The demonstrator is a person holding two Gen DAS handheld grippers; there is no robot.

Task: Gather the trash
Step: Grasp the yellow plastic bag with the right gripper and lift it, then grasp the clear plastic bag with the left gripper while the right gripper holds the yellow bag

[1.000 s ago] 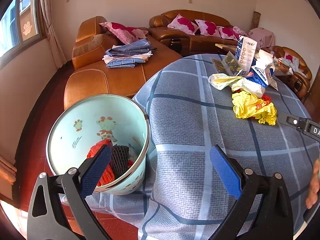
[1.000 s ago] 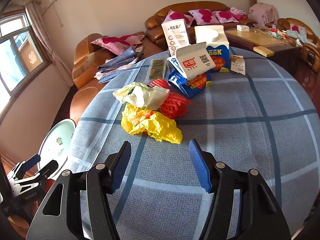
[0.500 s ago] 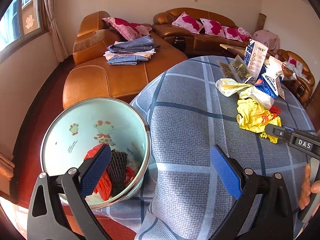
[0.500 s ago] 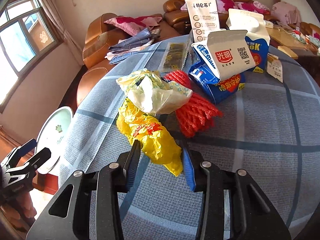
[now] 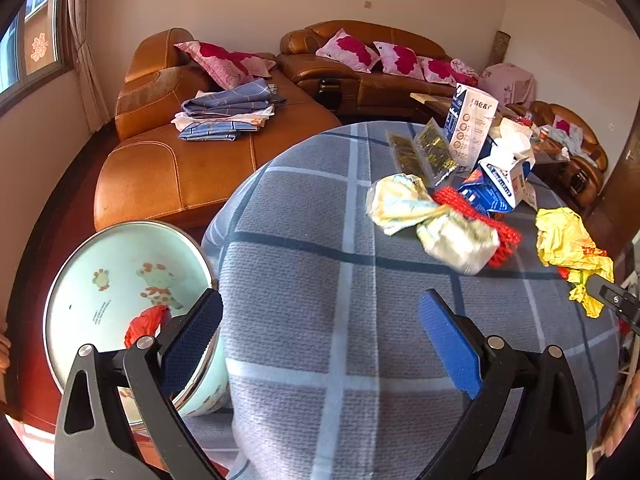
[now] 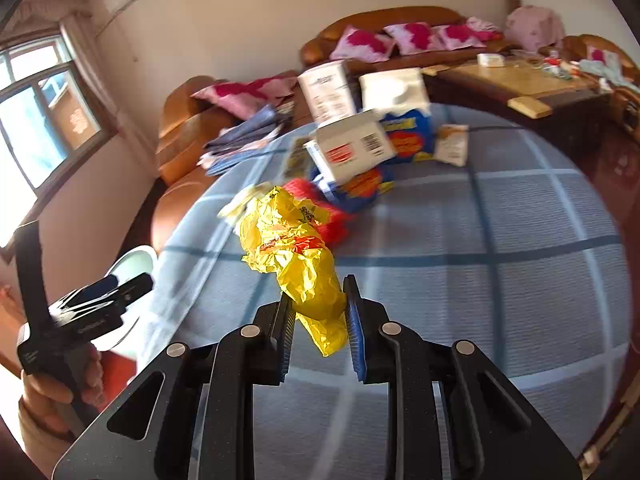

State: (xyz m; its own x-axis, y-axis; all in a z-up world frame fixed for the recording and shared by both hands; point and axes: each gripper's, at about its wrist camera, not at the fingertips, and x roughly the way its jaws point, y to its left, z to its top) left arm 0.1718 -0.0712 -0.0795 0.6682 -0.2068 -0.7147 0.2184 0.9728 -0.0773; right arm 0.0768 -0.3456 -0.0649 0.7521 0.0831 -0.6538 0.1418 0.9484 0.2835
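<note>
My right tool (image 6: 320,312) is clamped on the lower end of the crumpled yellow wrapper (image 6: 292,256), pads pressed in on both sides, with a short tail hanging out below the grip. The wrapper's long axis runs up and away from the tool, tilted a little to my left, and most of its bulk stands beyond the fingertips. From the left wrist view it looks lifted off the checked surface (image 5: 340,320), though I can't be sure the far end is fully free.

My left tool (image 5: 320,340) is spread wide and holds nothing. It hangs over the near left edge of the surface, with the pale green bin (image 5: 80,256) directly beside its left finger, below the surface edge. Some red trash (image 5: 144,320) already lies in the bin.

So the bin sits to the left of my loaded right tool, on the far side of the left tool, and lower. I judge the carry must sweep leftward across the surface, past the left tool. The remaining litter pile (image 5: 448,220), a pale bag, red netting and cartons, lies further back on the surface.
</note>
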